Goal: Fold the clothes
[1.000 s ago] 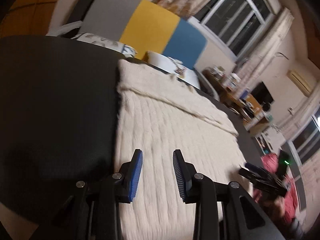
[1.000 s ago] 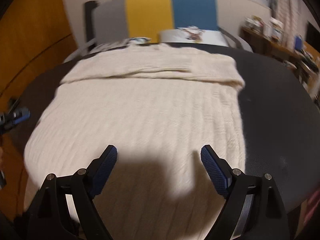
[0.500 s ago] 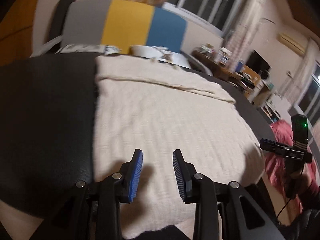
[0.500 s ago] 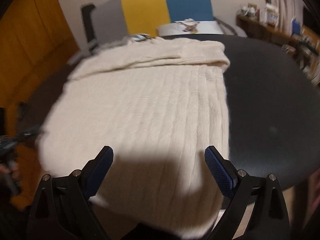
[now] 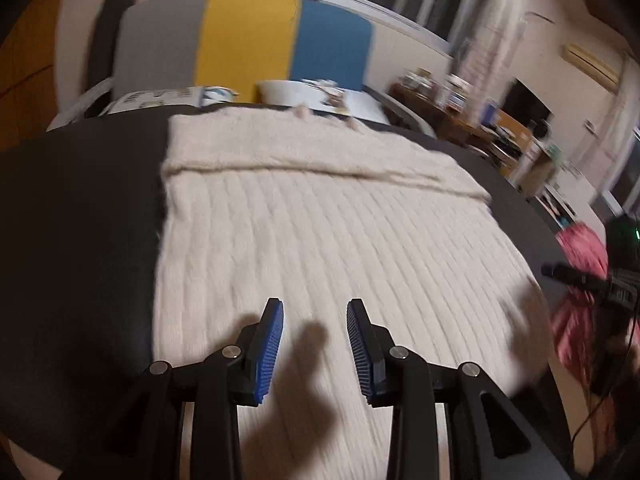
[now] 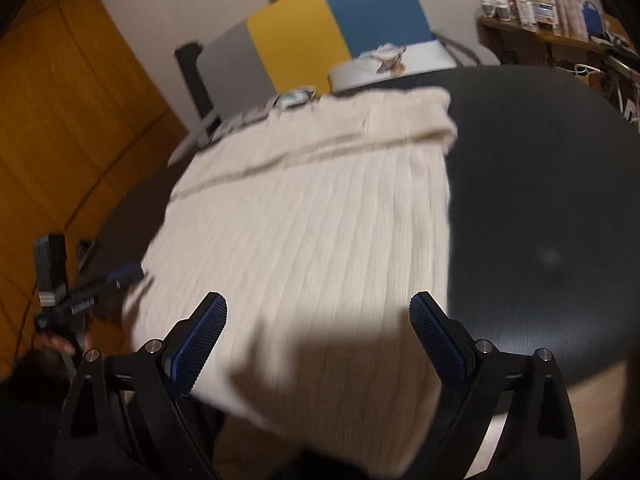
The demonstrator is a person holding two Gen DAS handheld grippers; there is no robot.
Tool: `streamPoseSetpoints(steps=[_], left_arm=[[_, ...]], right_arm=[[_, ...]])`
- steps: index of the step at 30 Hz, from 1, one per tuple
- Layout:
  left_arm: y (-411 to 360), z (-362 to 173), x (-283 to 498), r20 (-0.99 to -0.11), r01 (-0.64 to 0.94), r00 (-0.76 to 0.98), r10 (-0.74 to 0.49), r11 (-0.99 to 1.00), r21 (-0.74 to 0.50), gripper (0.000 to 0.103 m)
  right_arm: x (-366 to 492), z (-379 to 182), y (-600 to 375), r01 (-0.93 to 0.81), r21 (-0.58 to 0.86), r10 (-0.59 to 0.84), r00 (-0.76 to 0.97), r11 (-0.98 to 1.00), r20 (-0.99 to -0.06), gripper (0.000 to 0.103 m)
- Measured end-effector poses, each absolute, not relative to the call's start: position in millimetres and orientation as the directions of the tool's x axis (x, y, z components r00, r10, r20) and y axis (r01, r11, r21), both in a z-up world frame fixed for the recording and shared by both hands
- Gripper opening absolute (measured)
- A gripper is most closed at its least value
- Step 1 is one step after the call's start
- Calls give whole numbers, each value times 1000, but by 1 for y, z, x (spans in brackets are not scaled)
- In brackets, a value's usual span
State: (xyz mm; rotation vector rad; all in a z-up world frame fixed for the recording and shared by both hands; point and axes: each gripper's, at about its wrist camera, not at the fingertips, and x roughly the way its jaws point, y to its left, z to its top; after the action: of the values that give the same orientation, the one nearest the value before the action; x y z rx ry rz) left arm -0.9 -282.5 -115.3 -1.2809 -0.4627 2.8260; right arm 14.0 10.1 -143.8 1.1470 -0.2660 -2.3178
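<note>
- Left wrist view: my left gripper hovers over the near half of the cream sweater, fingers slightly apart and holding nothing. The sweater lies flat on the black table, with a band folded across its far end.
- Right wrist view: my right gripper is spread wide and empty above the sweater, whose near edge overhangs the table. I judge the folding partly done, with the body unfolded.
</note>
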Motion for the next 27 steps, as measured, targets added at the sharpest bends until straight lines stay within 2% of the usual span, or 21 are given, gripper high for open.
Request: streamPoseSetpoints(steps=[4,8,14,18,23,27], left_arm=[[-291,-131,-5,-754,145,-648,109,-954,-263,30],[-293,-118,-18,-740,101,-658,141,-957,-272,32],[-309,-118,-46,-741,123,-661,119,-957,-263,32],[-320,-118,-65,-741,137,-664,104,-957,-257,32],[-334,-119,-89,-741,155,-666,85,-956,-249,32],[-332,-108,-108,-719,124,-693,51,-974,-188,32]], right_arm=[[-17,-176,5,315,423,-526,-445,-850,-725,95],[-19,-163,5,345,417,-537,-436,-841,-722,95],[-73,-129,-13,381,380,-534,-505,-843,-678,95],[-106,-161,-6,304,412,-512,-470,-859,-719,95],[-95,-173,4,347,410,-533,-442,-843,-722,95],[-117,-143,13,343,471,-583,-468,-813,-664,95]])
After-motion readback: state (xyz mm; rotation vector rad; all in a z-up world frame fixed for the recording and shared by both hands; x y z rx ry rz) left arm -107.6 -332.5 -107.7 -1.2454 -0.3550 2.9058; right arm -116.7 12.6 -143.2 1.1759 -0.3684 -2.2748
